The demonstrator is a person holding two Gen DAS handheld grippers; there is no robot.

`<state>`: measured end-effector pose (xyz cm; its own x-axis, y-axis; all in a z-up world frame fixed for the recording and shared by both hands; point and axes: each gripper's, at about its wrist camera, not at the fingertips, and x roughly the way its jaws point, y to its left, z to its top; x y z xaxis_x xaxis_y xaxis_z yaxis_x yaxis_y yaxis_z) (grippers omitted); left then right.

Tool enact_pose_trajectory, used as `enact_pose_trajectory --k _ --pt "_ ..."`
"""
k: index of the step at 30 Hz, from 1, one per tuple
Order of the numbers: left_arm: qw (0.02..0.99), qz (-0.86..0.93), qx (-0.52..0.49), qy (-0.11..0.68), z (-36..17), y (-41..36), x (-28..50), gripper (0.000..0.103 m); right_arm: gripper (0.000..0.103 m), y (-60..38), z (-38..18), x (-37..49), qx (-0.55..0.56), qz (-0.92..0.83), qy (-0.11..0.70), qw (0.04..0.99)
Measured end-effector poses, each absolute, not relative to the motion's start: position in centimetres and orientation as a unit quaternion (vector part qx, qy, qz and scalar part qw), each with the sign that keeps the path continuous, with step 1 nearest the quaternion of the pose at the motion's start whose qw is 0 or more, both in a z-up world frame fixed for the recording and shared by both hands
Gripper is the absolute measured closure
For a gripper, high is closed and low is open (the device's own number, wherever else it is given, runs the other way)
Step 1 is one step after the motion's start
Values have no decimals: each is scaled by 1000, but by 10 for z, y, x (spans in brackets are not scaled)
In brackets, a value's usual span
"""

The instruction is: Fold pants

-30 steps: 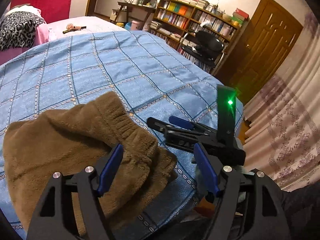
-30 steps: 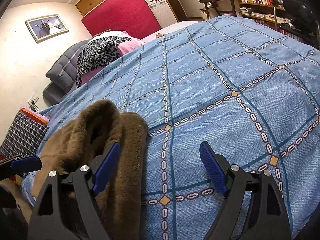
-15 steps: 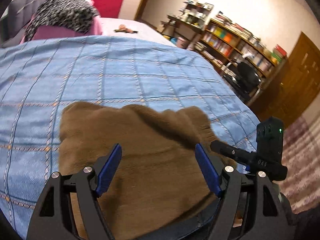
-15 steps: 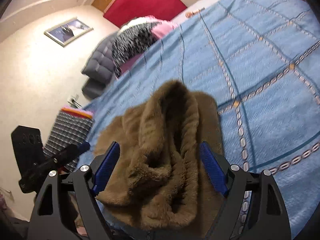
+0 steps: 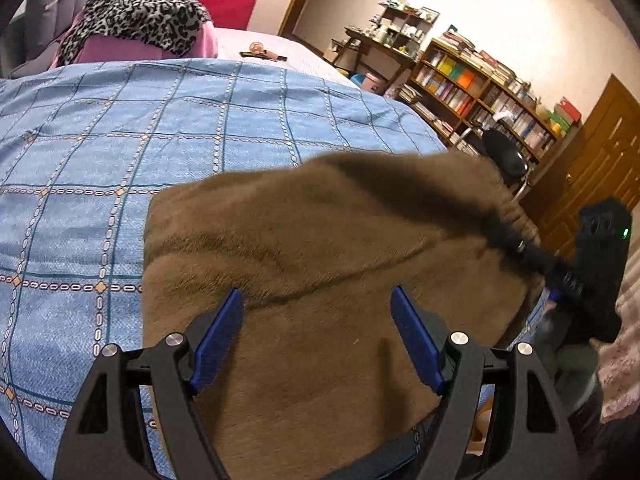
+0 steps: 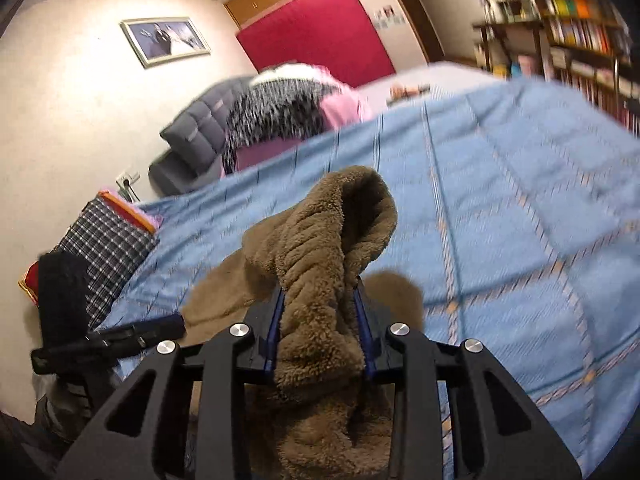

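Brown fleece pants (image 5: 320,264) lie near the front edge of a bed with a blue checked cover (image 5: 120,148). My left gripper (image 5: 318,340) is open, just above the flat part of the pants, holding nothing. My right gripper (image 6: 320,336) is shut on the ribbed waistband of the pants (image 6: 320,264), which bunches up between the blue pads. In the left wrist view the right gripper (image 5: 516,246) grips the pants' right end, lifted a little off the bed.
A leopard-print and pink bedding pile (image 5: 136,20) lies at the head of the bed. A bookshelf (image 5: 480,88), an office chair (image 5: 504,160) and a wooden door (image 5: 592,168) stand to the right. A plaid cushion (image 6: 108,248) sits beside the bed on the left.
My right gripper has closed on the waistband and lifted it. My left gripper has moved in over the flat part of the pants and stays open.
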<state>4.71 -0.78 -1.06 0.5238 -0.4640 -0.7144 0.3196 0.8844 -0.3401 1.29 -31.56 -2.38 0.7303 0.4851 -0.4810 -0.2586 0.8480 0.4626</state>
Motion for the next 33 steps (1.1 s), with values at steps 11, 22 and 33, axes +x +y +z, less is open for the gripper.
enact_pose_trajectory --k 11,22,33 --pt "861 -226 -48 453 -41 -11 41 27 43 -342 -91 17 219 176 374 884" --pt "871 -227 -55 433 -18 -10 38 26 82 -329 -70 7 183 194 382 885" --pt "859 -237 -2 454 -33 -18 17 26 89 -341 -45 -31 150 181 399 886"
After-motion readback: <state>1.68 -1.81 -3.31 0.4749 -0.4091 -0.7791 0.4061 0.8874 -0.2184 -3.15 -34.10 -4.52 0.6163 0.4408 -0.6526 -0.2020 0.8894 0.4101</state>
